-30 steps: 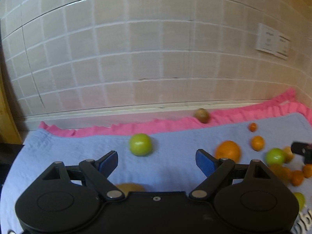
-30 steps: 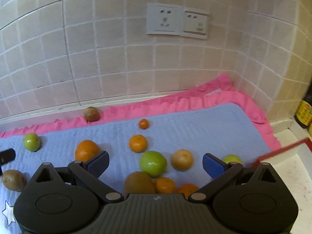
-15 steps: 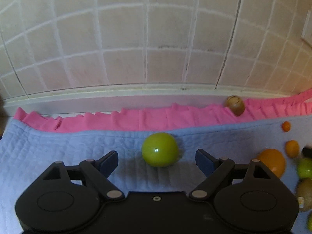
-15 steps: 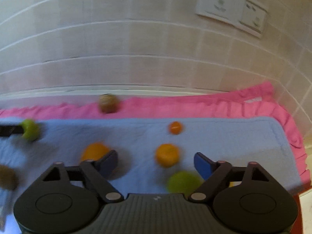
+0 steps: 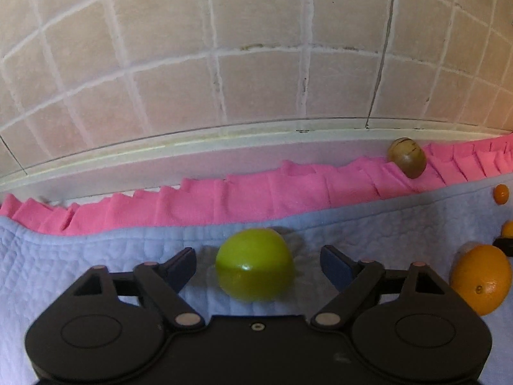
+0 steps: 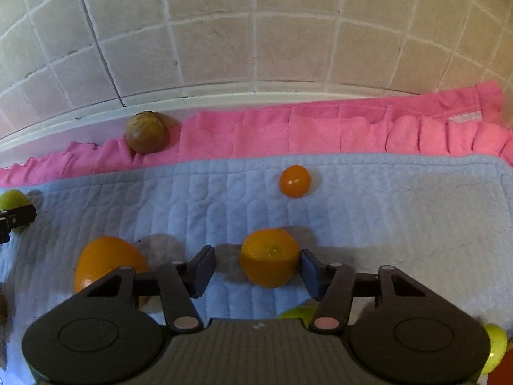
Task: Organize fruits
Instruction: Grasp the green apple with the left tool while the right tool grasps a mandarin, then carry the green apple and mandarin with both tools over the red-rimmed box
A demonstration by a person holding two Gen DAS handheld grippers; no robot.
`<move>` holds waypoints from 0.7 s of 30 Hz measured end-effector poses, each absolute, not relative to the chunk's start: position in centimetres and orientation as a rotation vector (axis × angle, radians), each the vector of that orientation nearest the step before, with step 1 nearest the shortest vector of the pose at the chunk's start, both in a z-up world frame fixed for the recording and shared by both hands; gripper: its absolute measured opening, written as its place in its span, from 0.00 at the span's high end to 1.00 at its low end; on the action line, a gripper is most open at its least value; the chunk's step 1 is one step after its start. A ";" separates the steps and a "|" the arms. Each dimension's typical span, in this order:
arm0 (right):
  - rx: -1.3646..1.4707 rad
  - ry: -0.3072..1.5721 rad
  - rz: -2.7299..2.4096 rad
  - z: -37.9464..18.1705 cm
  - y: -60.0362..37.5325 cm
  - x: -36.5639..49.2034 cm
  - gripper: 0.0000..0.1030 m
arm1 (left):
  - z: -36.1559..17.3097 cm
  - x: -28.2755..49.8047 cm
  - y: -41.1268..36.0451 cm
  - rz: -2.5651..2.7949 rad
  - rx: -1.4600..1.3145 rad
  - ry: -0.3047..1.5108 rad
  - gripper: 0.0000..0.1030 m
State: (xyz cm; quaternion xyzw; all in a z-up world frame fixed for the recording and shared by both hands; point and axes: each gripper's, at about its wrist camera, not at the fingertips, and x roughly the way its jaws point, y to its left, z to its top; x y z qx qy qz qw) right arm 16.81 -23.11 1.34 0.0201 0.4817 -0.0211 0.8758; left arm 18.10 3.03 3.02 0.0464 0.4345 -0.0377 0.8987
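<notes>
A green apple [image 5: 255, 264] lies on the blue quilted mat [image 5: 96, 256], between the open fingers of my left gripper [image 5: 258, 263], with gaps on both sides. In the right wrist view a medium orange [image 6: 269, 261] sits between the fingers of my right gripper [image 6: 258, 268], close to the right finger; the jaws stand open but narrower. A large orange [image 6: 107, 264] lies left of it, and also shows in the left wrist view [image 5: 481, 277]. A tiny orange [image 6: 295, 181] lies further back.
A brown kiwi-like fruit [image 6: 147, 131] rests on the pink frill [image 6: 320, 131] by the tiled wall [image 6: 256, 32]. Green fruits [image 6: 493, 349] sit low right, partly hidden. My left gripper's finger [image 6: 17, 218] and the green apple [image 6: 9, 199] show at the left edge.
Both grippers moved forward and down toward the mat. The green apple now lies between my left fingers, the medium orange between my right fingers, which have narrowed.
</notes>
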 end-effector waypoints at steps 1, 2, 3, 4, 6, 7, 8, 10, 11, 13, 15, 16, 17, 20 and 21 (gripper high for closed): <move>0.041 1.001 -0.046 1.4 -23.2 16.7 0.54 | 2.9 18.2 3.0 -0.083 0.098 0.907 0.31; 0.043 0.998 -0.045 1.6 -23.4 16.7 0.61 | 2.7 18.4 3.0 -0.079 0.102 0.918 0.42; 0.052 0.995 -0.037 1.7 -23.6 16.6 0.61 | 2.6 18.4 2.9 -0.073 0.110 0.919 0.41; 0.065 0.995 -0.032 1.7 -23.9 16.7 0.61 | 2.6 18.3 2.9 -0.073 0.117 0.913 0.41; 0.087 0.989 -0.027 1.8 -24.2 16.5 0.61 | 2.7 18.1 2.8 -0.072 0.126 0.906 0.41; 0.105 0.982 -0.026 2.0 -24.4 16.4 0.61 | 2.9 17.9 2.7 -0.070 0.128 0.902 0.41; 0.122 0.974 -0.020 2.3 -24.6 16.2 0.61 | 3.2 17.6 2.7 -0.070 0.130 0.896 0.41; 0.141 0.950 -0.013 3.2 -24.8 15.6 0.61 | 3.9 17.0 2.6 -0.080 0.133 0.883 0.41; 0.139 0.937 -0.013 3.7 -24.8 15.3 0.61 | 4.5 16.5 2.5 -0.085 0.136 0.873 0.41; 0.134 0.904 -0.020 4.9 -24.9 14.2 0.61 | 5.6 15.6 2.0 -0.093 0.145 0.844 0.41; 0.142 0.874 -0.025 6.3 -25.2 13.0 0.61 | 7.1 14.5 1.4 -0.111 0.153 0.812 0.41; 0.151 0.858 -0.031 7.0 -25.5 12.2 0.61 | 7.8 13.9 1.0 -0.119 0.154 0.798 0.41; 0.161 0.843 -0.038 7.6 -25.8 11.3 0.61 | 8.6 13.1 0.5 -0.131 0.155 0.786 0.41; 0.197 0.791 -0.068 9.5 -27.4 7.9 0.61 | 10.6 10.7 -1.4 -0.186 0.160 0.757 0.41; 0.204 0.773 -0.083 10.0 -28.1 6.5 0.61 | 11.2 10.0 -1.9 -0.207 0.166 0.746 0.41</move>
